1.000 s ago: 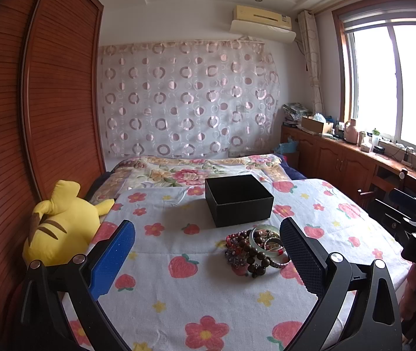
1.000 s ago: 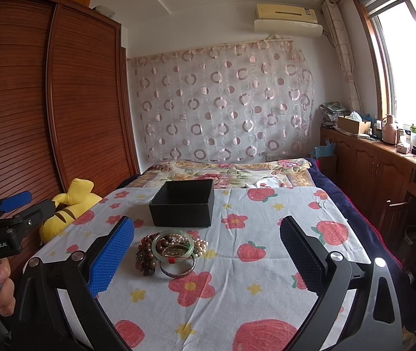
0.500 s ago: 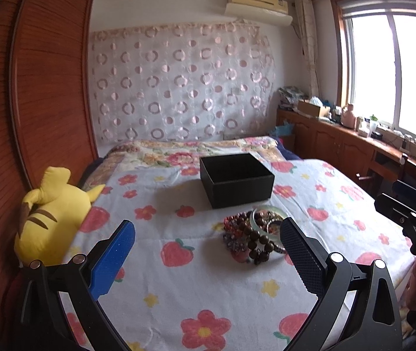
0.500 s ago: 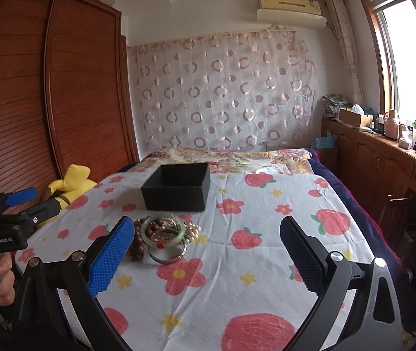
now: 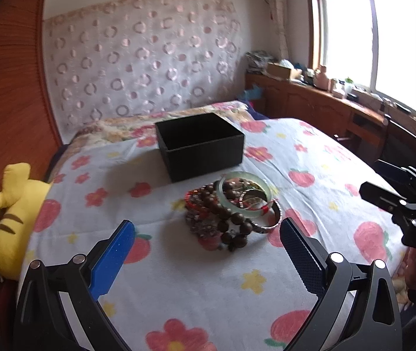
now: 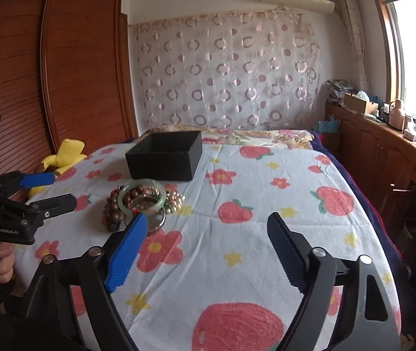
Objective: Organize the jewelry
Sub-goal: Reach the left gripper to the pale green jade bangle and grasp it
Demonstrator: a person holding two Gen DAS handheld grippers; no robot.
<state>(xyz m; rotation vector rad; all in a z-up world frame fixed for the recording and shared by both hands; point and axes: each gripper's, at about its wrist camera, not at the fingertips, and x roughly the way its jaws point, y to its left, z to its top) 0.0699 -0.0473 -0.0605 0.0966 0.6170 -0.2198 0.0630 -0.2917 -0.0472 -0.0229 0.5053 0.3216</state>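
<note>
Together, two open grippers [image 5: 206,242] [image 6: 205,231] face one black box [image 5: 200,146] and one bracelet pile [image 5: 233,207].

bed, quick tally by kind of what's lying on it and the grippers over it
black box: 1
jewelry pile: 1, tangled, so the pieces cannot be counted
pale green bangle: 1, on top of the pile
yellow plush toy: 1, at the bed's edge
grippers: 2, left gripper and right gripper, both open
Total: 6
</note>
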